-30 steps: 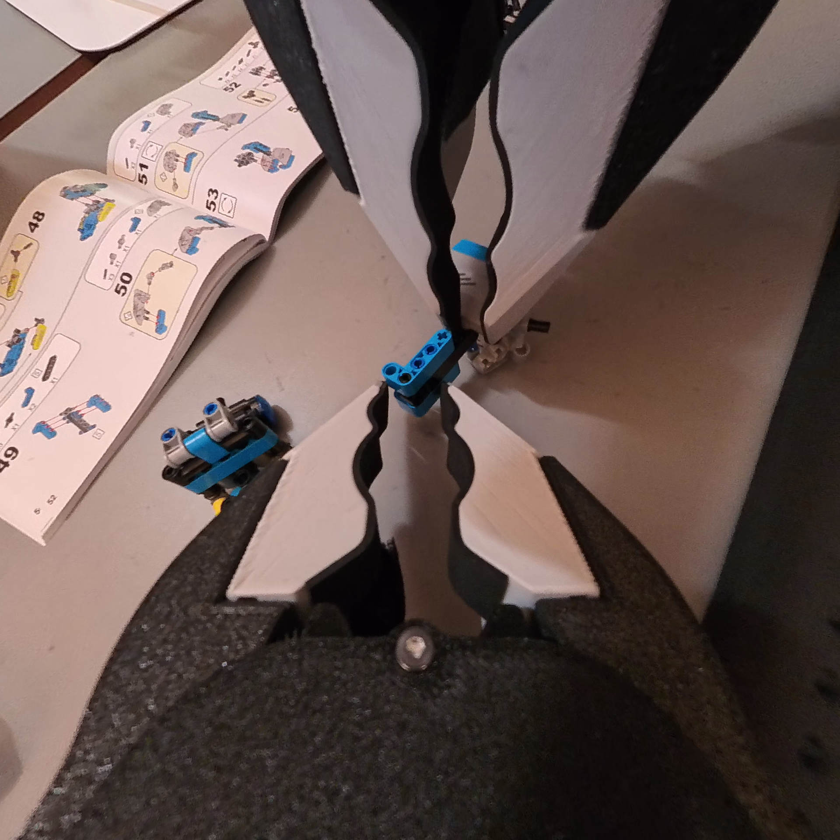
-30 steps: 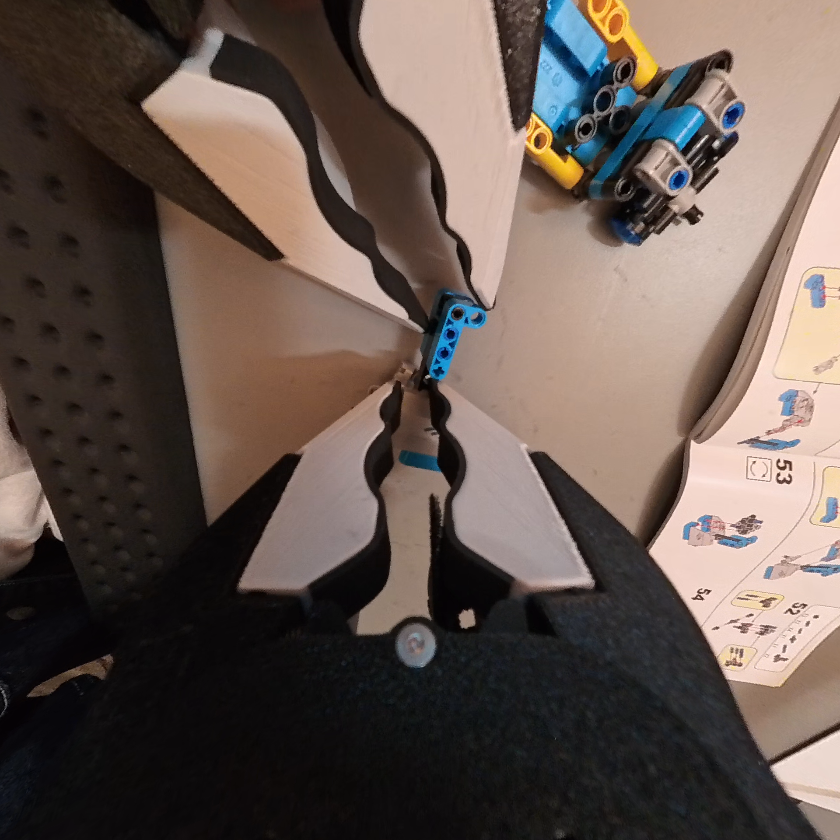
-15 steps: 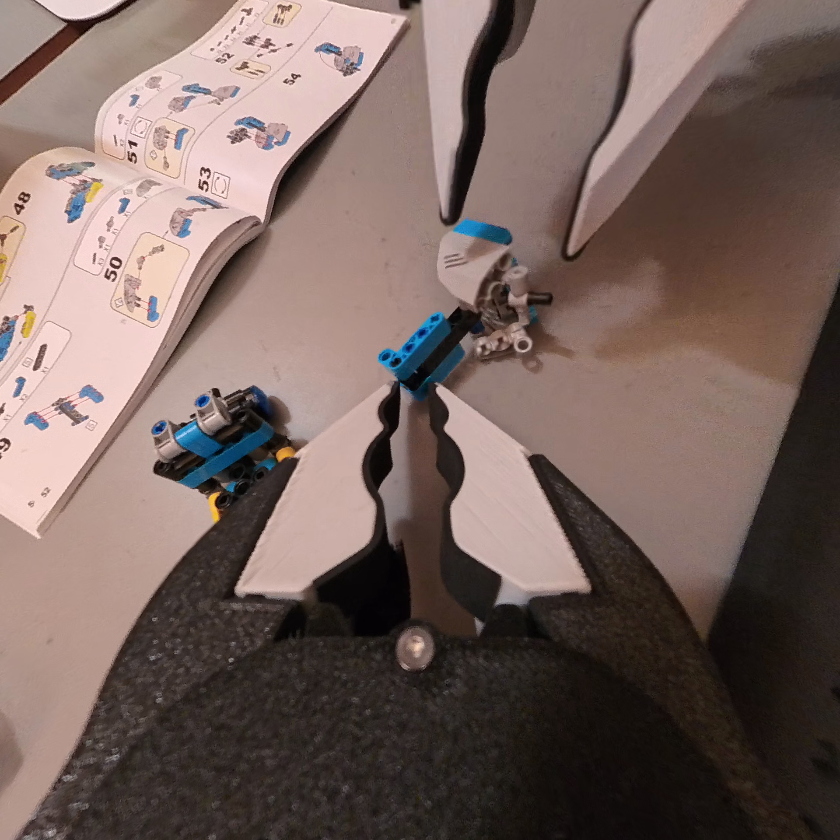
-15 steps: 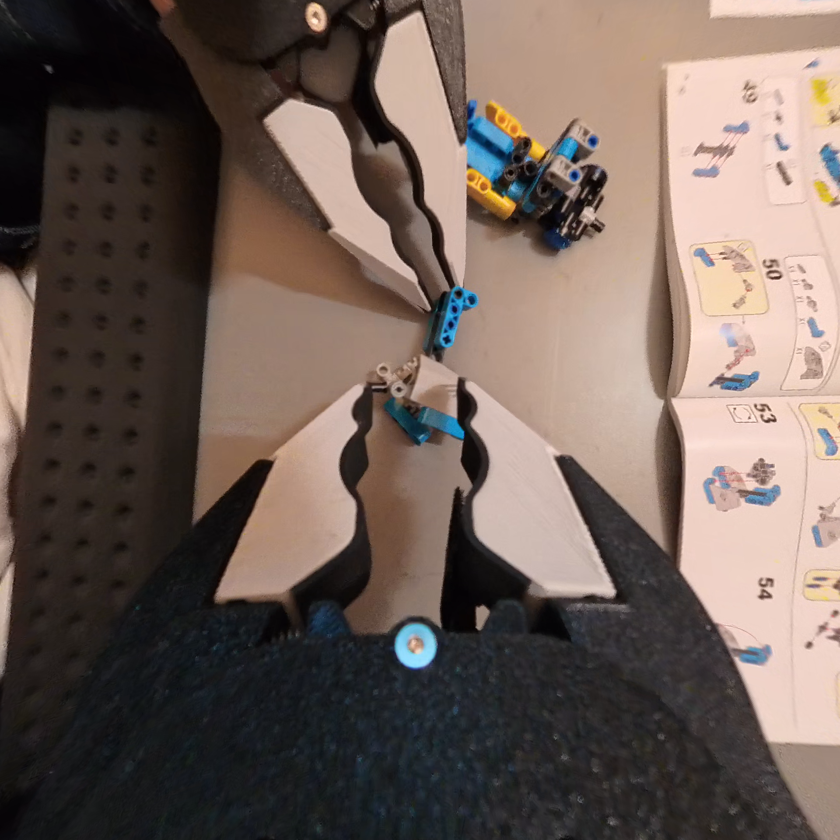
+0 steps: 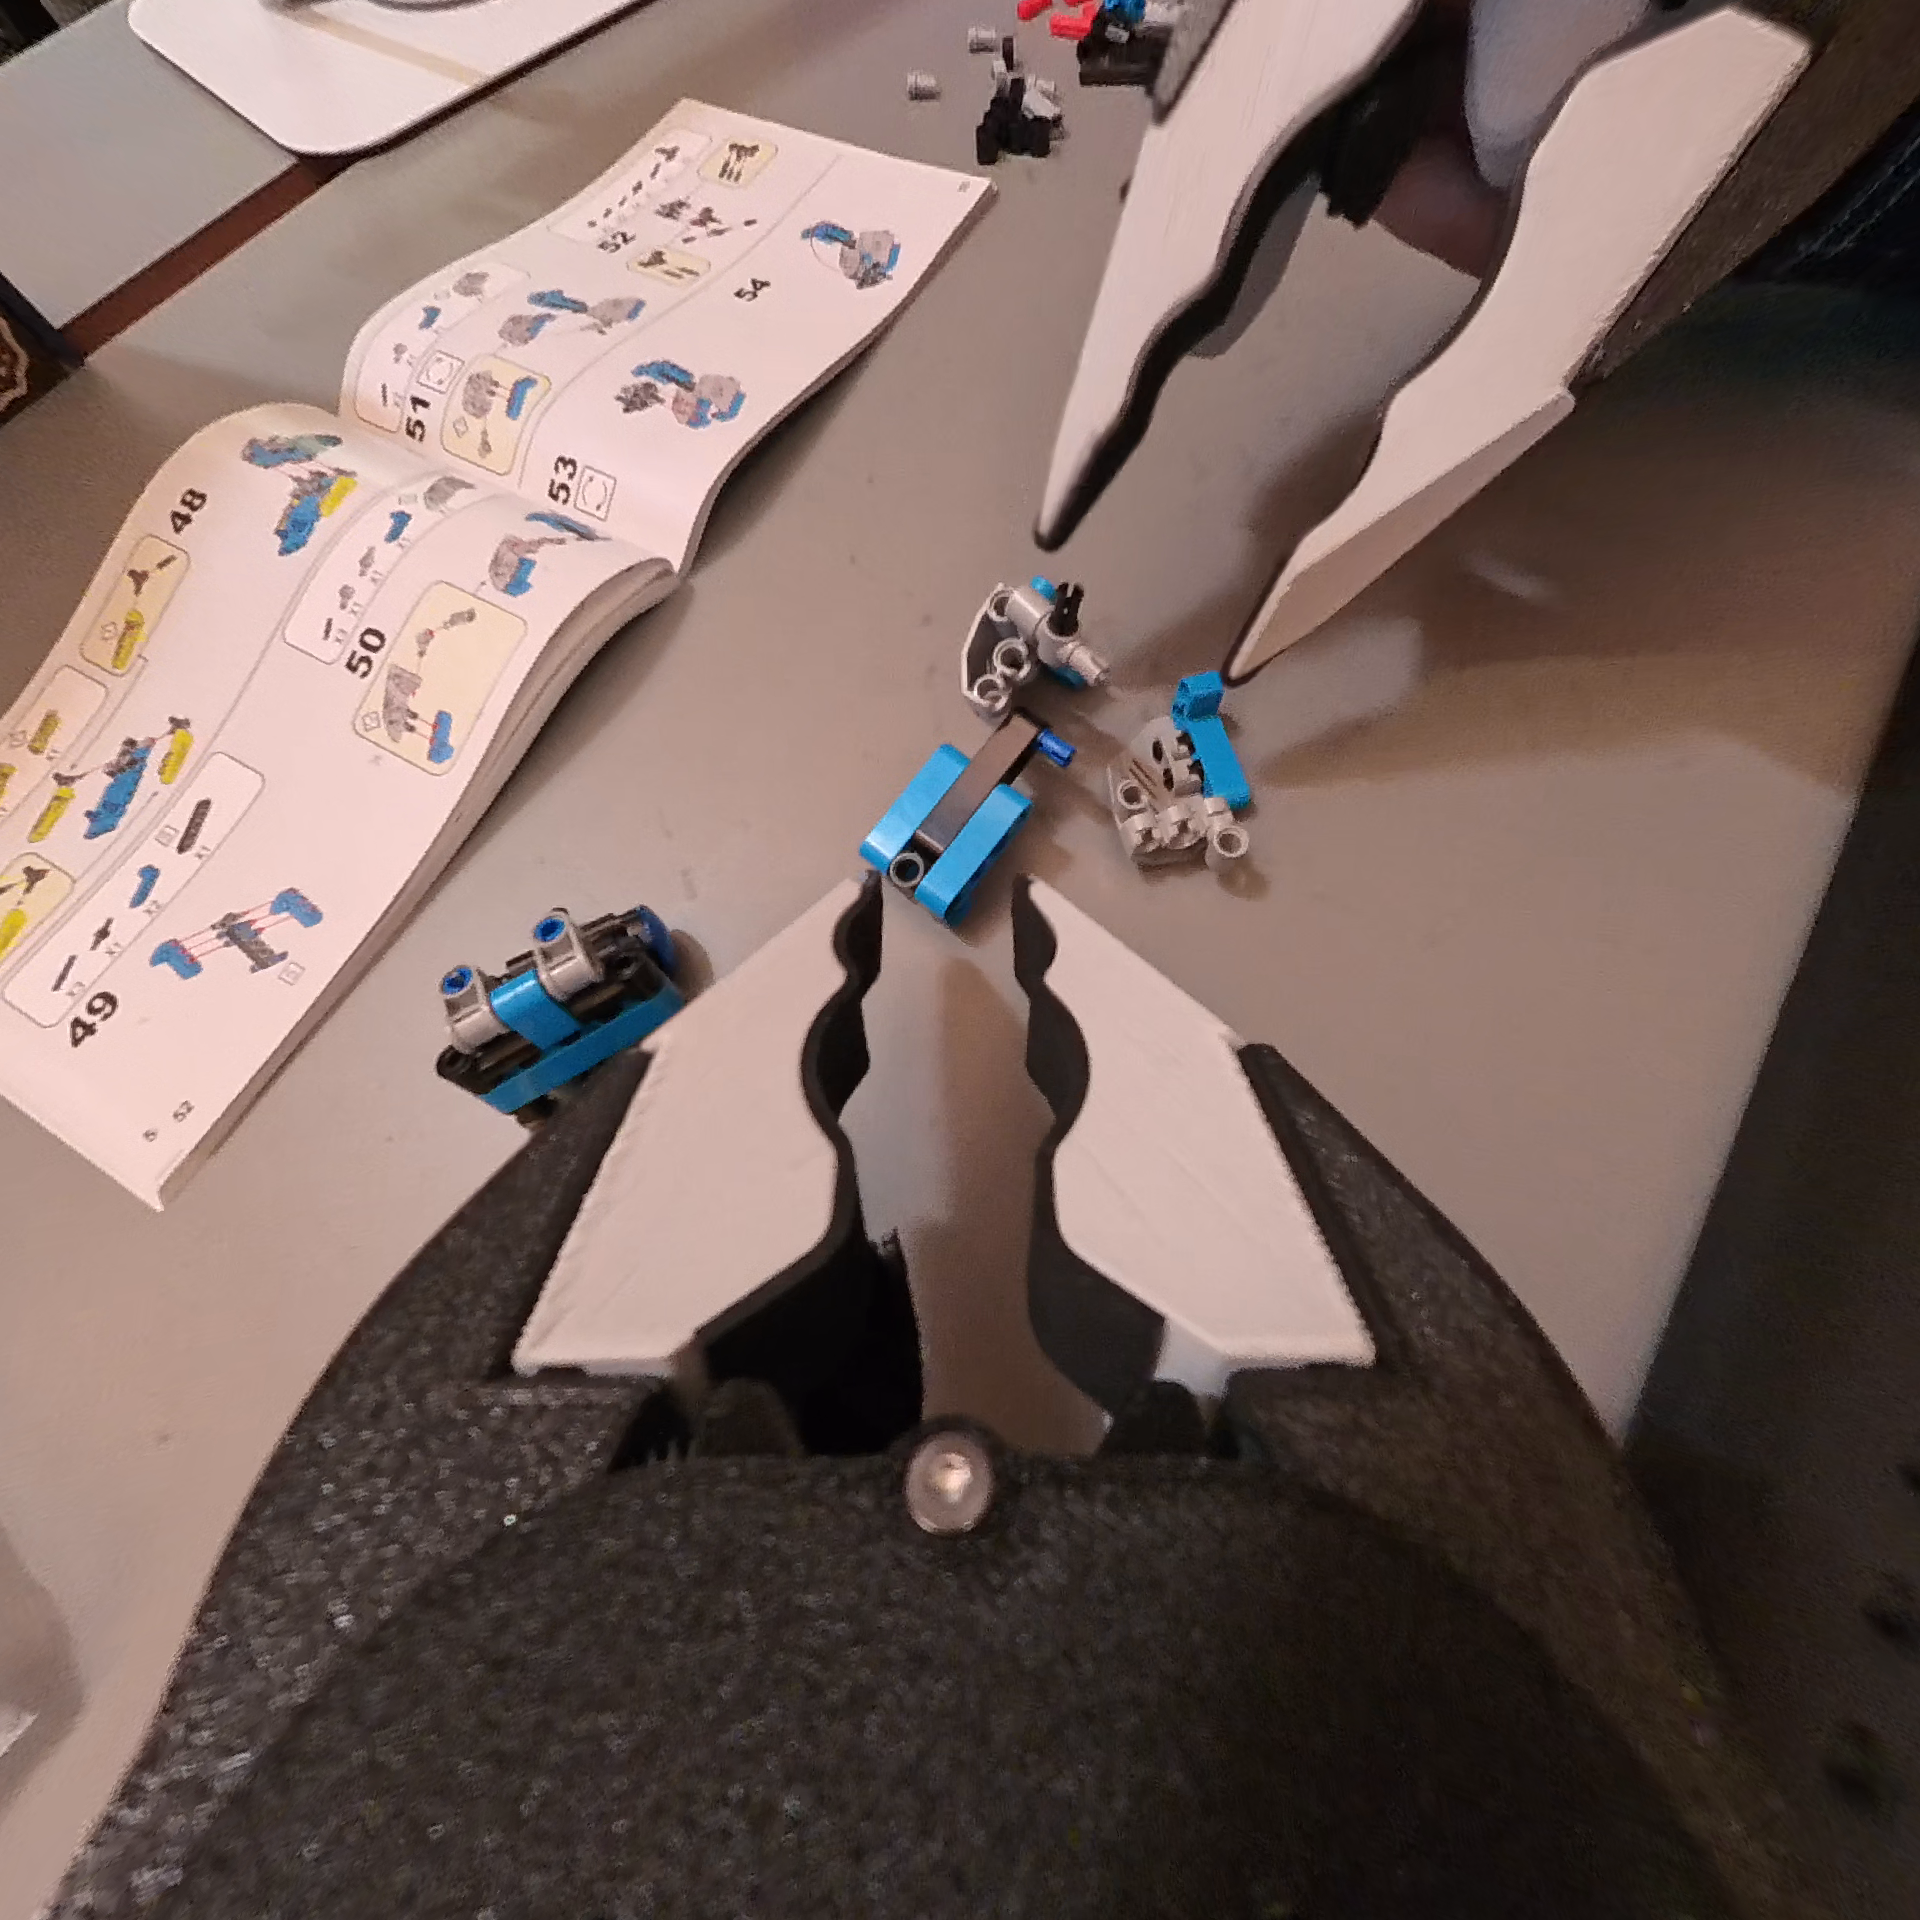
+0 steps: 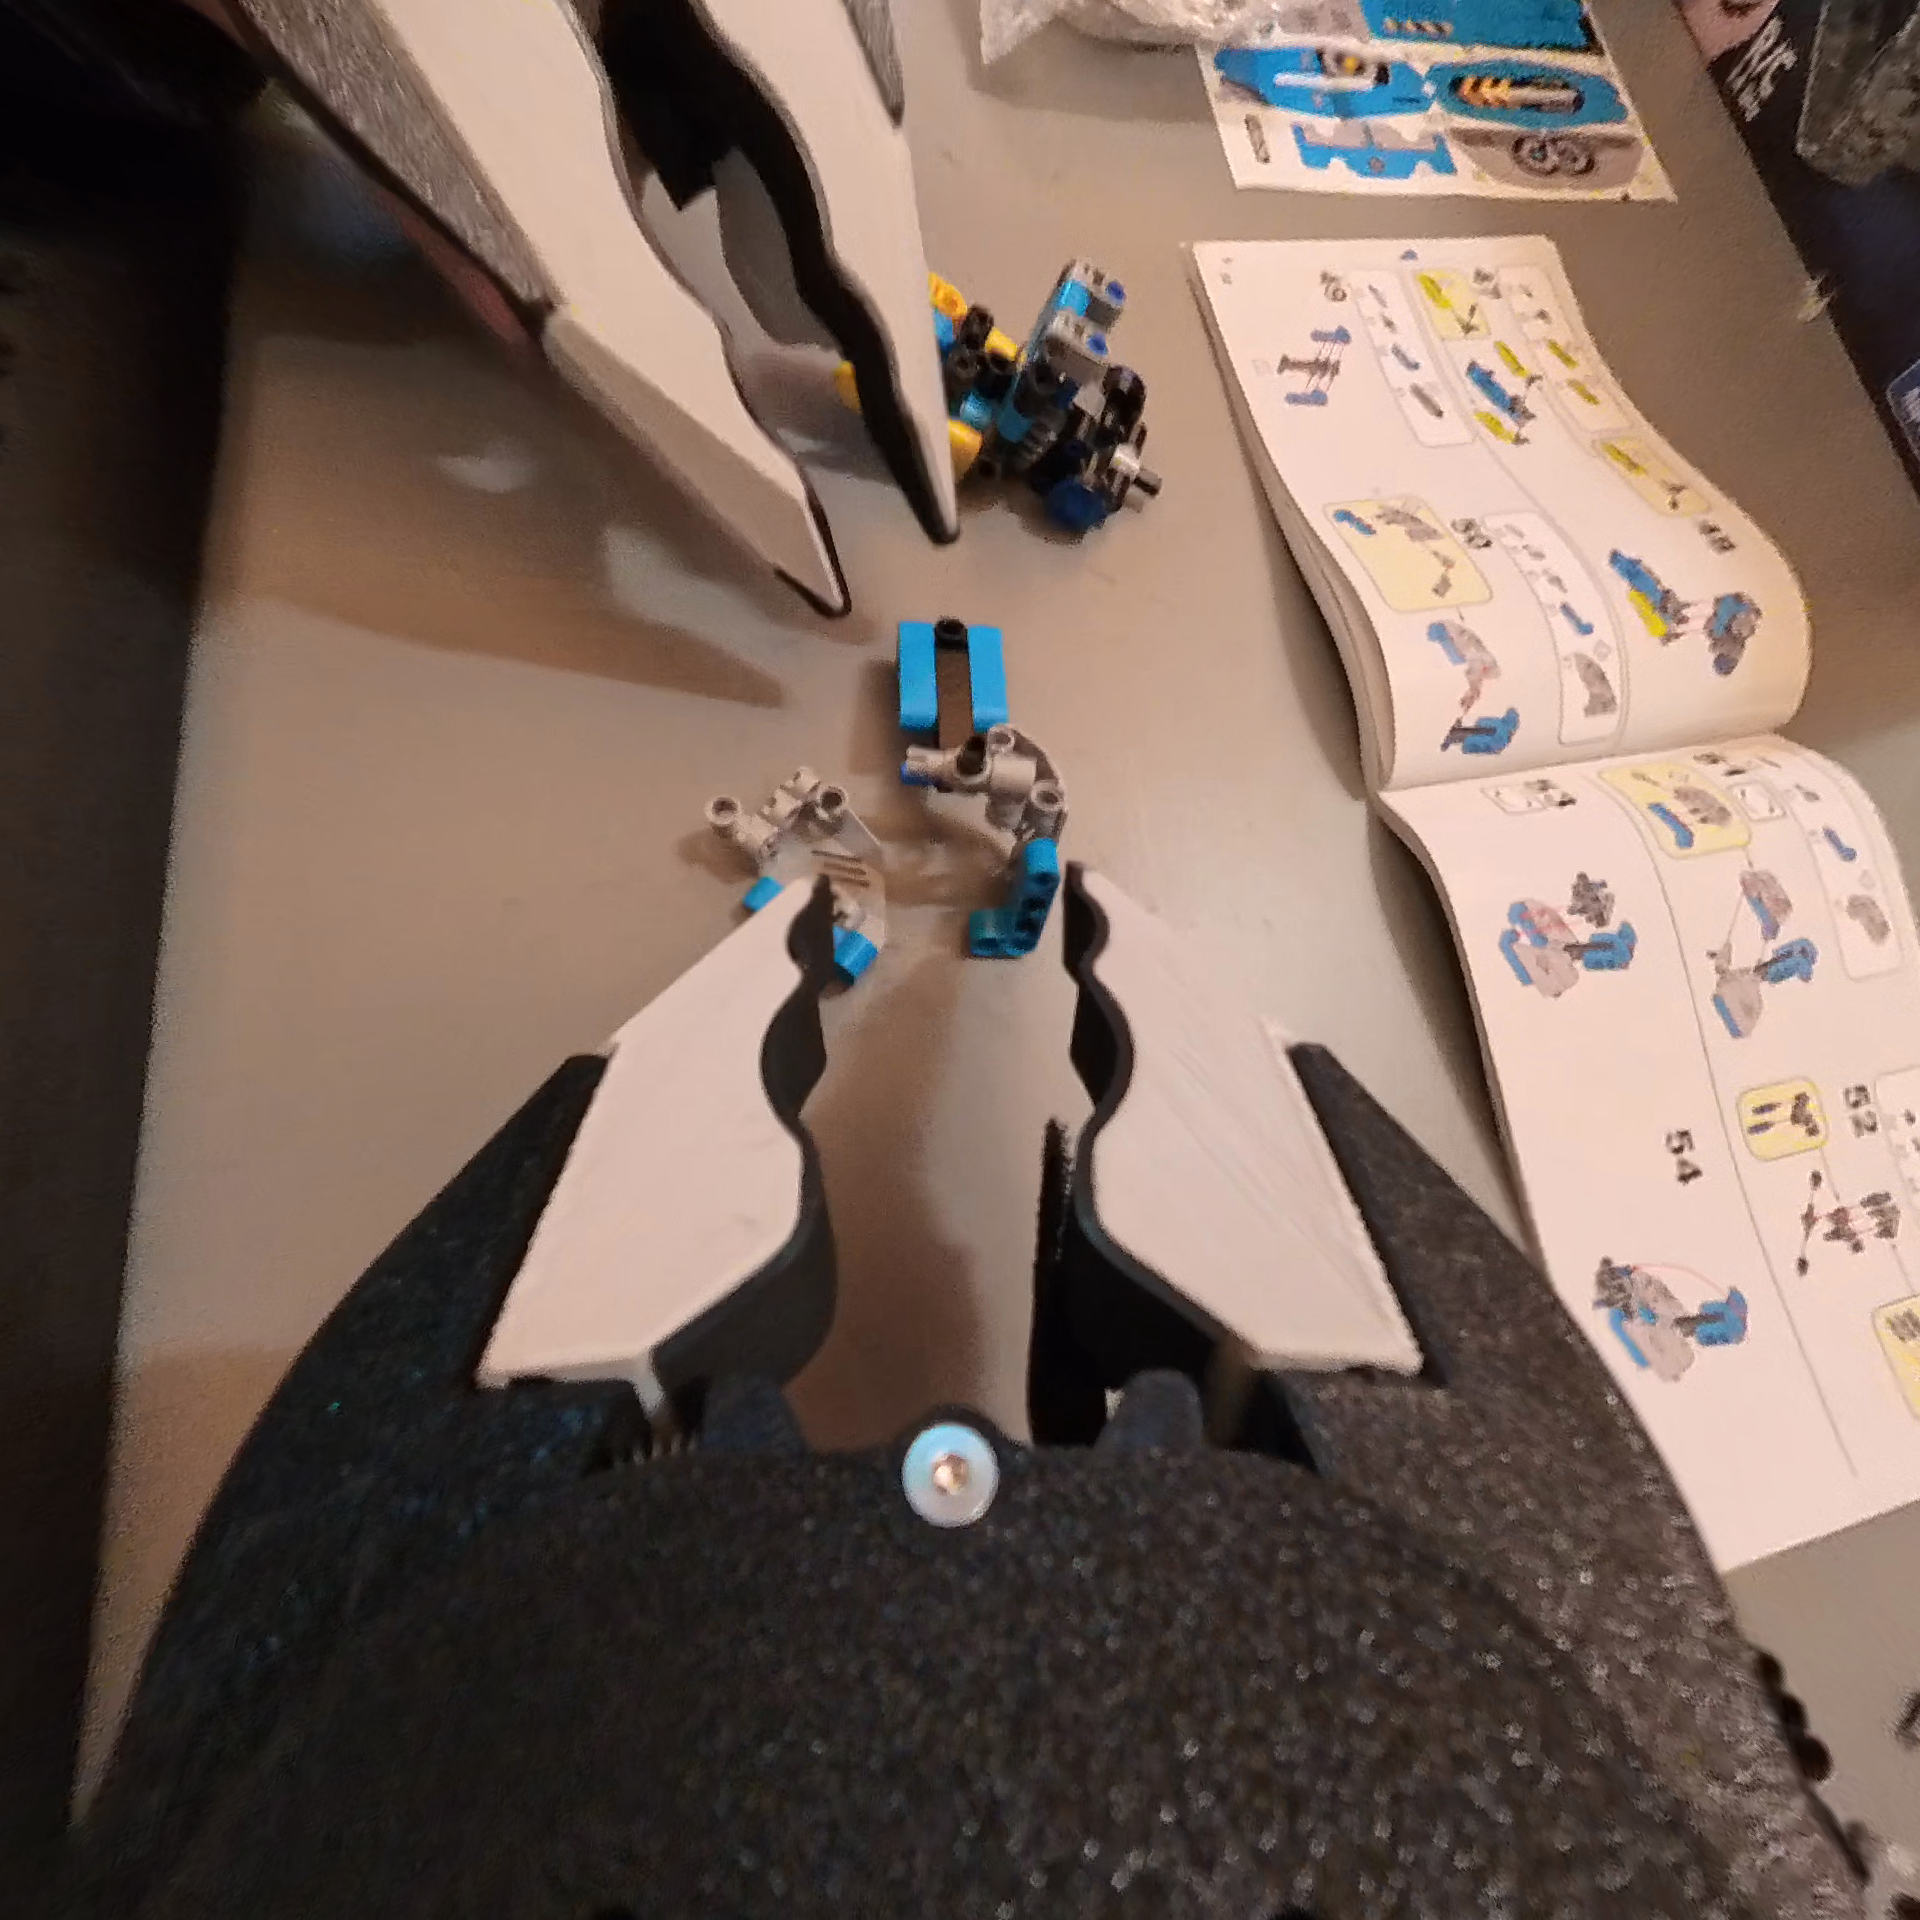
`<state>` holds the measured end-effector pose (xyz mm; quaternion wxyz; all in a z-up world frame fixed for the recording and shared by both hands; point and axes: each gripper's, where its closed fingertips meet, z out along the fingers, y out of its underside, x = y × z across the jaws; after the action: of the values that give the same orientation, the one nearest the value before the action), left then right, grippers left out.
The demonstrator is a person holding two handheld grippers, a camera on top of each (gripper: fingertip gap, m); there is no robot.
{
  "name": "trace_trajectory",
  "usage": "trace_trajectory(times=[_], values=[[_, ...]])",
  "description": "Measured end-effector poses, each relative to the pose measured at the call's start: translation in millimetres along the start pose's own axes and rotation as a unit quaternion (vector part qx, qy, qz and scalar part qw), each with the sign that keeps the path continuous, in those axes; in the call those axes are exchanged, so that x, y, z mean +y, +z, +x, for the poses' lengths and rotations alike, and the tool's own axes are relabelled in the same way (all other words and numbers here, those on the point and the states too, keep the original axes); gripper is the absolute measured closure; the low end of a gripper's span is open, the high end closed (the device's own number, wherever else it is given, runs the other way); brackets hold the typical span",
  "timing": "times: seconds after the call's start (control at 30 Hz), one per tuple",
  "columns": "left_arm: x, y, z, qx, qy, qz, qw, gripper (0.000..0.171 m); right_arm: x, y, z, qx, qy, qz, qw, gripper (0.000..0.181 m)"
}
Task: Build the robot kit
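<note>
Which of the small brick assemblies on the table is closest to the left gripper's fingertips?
The blue-and-black beam assembly, lying just beyond the open left gripper. The two grey-and-blue pieces lie farther out.

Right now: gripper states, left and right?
Left gripper: open, empty, blue-and-black brick piece at its tips.
Right gripper: open, empty.

Left gripper [image 5: 945, 883]: jaws apart, blue-black piece [image 5: 948, 821] just ahead at 12 o'clock.
Right gripper [image 6: 940, 883]: jaws apart, grey-blue pieces [image 6: 1013, 831] between the tips.
At 9 o'clock, left view: small model [image 5: 551, 1013], open booklet [image 5: 395, 582].
Bare table [image 5: 1455, 935]: at 3 o'clock.
</note>
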<state>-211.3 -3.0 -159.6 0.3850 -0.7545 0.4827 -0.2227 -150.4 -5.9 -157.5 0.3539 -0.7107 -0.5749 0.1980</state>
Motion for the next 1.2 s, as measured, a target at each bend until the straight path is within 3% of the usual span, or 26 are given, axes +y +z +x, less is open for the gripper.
trace_trajectory(times=[0.27, 0.43, 0.5, 0.7, 0.8, 0.97, 1.03, 1.1, 1.2], values=[[7.6, 7.3, 44.4, 0.089, 0.022, -0.031, 0.995, 0.146, 15.2, 4.5, -24.4, -0.037, 0.024, -0.002, 0.999, 0.144], [15.2, 20.5, 55.8, 0.089, 0.039, -0.064, 0.993, 0.146, 20.7, 16.1, -31.0, -0.035, -0.015, -0.026, 0.999, 0.149], [12.3, 23.3, 56.9, 0.082, 0.037, -0.063, 0.994, 0.146, 20.6, 16.3, -32.5, -0.044, -0.005, -0.025, 0.999, 0.163], [7.7, 20.1, 49.8, 0.067, 0.016, -0.043, 0.997, 0.146, 14.5, 12.2, -35.7, -0.107, 0.095, 0.005, 0.990, 0.166], [-6.0, 8.8, 45.4, 0.065, -0.005, 0.005, 0.998, 0.144, -5.2, -0.6, -40.4, -0.190, 0.193, 0.067, 0.960, 0.165], [-39.2, -17.1, 56.9, 0.111, -0.009, 0.111, 0.988, 0.139, -33.8, -30.9, -60.2, -0.393, 0.332, 0.144, 0.846, 0.166], [-46.7, -24.1, 67.7, 0.143, -0.006, 0.133, 0.981, 0.139, -38.2, -35.2, -63.8, -0.419, 0.339, 0.153, 0.828, 0.166], [-48.7, -27.6, 74.7, 0.160, 0.004, 0.142, 0.977, 0.150, -43.2, -42.0, -67.3, -0.444, 0.342, 0.164, 0.812, 0.166], [-48.6, -27.6, 75.4, 0.167, 0.005, 0.141, 0.976, 0.152, -42.7, -42.9, -69.5, -0.456, 0.349, 0.159, 0.803, 0.166]])
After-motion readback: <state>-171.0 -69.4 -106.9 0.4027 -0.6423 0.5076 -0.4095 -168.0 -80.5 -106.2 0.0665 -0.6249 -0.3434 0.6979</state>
